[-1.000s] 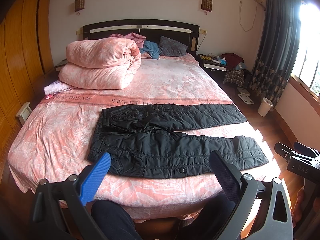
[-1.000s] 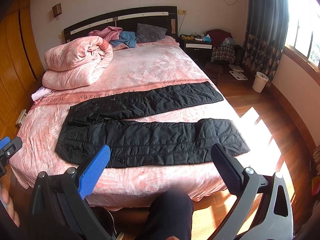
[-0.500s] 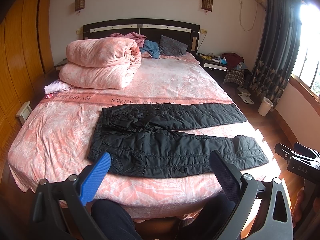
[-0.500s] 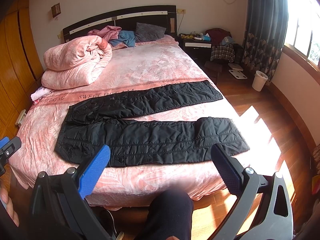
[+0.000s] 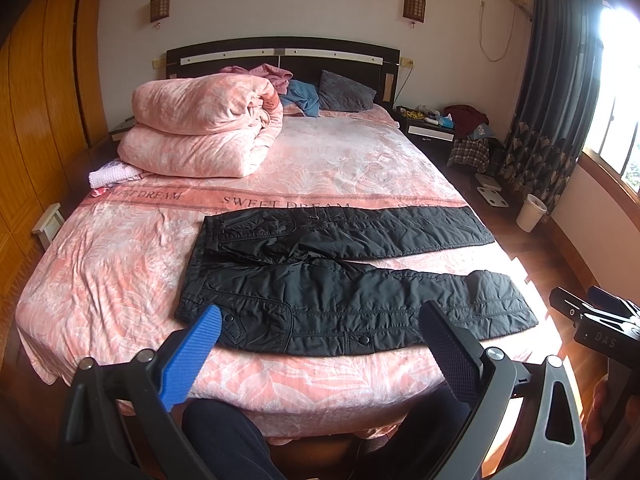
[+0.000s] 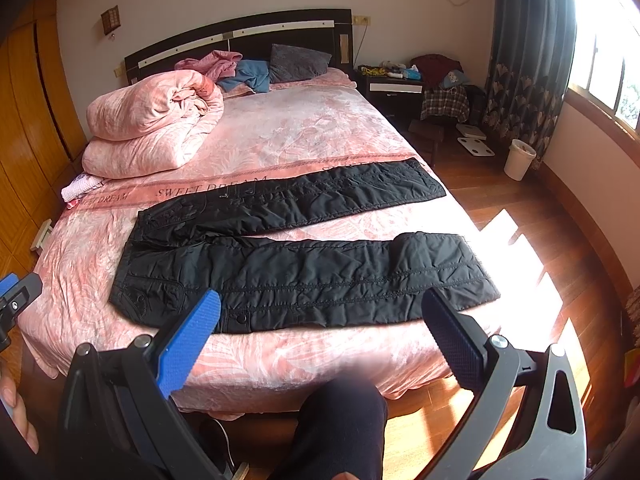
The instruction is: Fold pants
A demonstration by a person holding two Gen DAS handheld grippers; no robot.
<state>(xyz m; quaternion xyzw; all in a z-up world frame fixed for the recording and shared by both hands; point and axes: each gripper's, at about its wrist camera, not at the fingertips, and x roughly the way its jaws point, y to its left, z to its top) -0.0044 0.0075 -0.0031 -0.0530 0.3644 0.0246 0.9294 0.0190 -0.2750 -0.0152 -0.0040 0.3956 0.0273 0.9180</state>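
Black padded pants (image 5: 340,280) (image 6: 296,248) lie flat across the foot of the pink bed (image 5: 120,264) (image 6: 304,128), waist to the left, both legs spread apart toward the right. The near leg's cuff is turned back on itself. My left gripper (image 5: 320,328) is open, held in the air short of the bed's near edge, with nothing between its blue and black fingers. My right gripper (image 6: 322,312) is open too, likewise short of the near edge and empty. Each gripper shows at the edge of the other's view: the right gripper (image 5: 596,320), the left gripper (image 6: 16,292).
A rolled pink duvet (image 5: 204,124) sits at the bed's far left, with pillows and clothes by the headboard (image 5: 280,56). A person's dark-trousered knees (image 5: 224,440) press against the bed's foot. A nightstand (image 6: 394,88), white bin (image 6: 518,159) and sunlit wooden floor lie to the right.
Both views have shifted only slightly; the pants lie as before and both grippers stay open.
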